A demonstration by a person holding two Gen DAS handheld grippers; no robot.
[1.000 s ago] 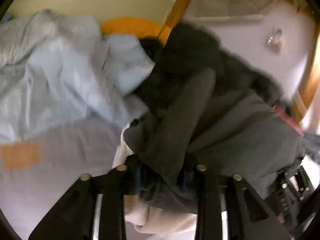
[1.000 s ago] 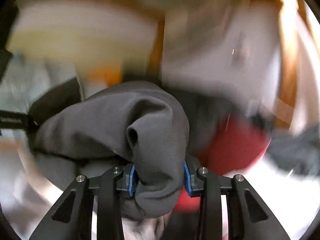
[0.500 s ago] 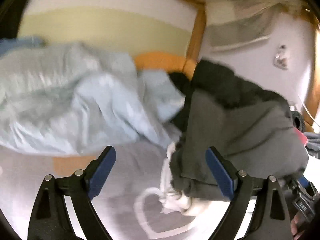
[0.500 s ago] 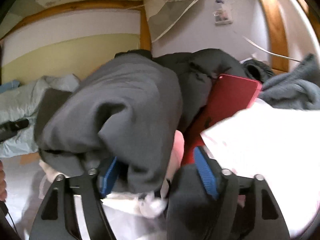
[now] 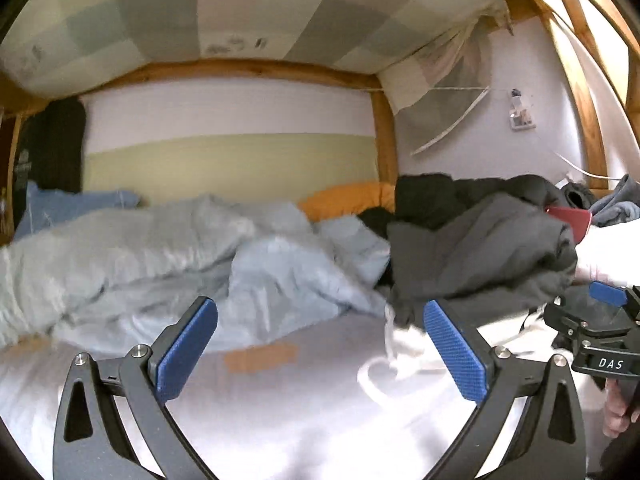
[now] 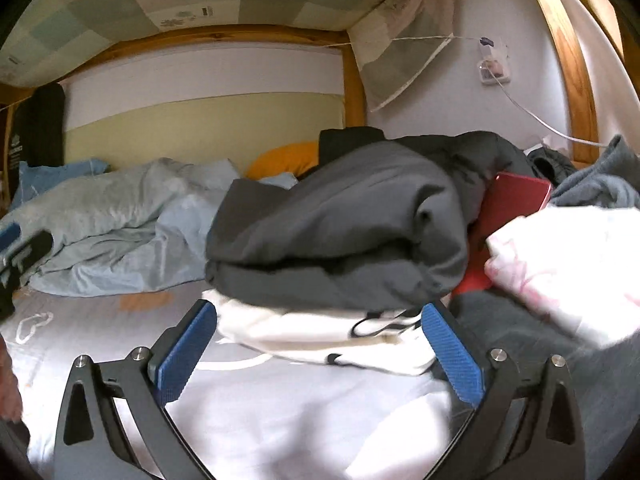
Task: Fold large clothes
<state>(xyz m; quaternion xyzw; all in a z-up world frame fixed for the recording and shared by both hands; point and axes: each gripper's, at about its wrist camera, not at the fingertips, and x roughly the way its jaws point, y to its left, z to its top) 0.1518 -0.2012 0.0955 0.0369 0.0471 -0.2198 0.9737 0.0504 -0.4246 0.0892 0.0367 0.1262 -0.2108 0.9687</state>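
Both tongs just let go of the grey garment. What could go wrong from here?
1. The folded dark grey garment sits on a white garment and overhangs it; it may slump and unfold.
2. A thin black cord trails between the opening right tongs; a re-grasp could snag it.
3. The red flat object wedged beside the garment could get dragged along.

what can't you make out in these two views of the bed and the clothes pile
- Red item: right wrist view, mostly buried under the grey folded garment; what it is cannot be told.
- White garment: under the grey one, its shape is hidden.
- Pale pink-white cloth: blurred, cut off at the right edge.
- Wall socket: left wrist view, too small to read.
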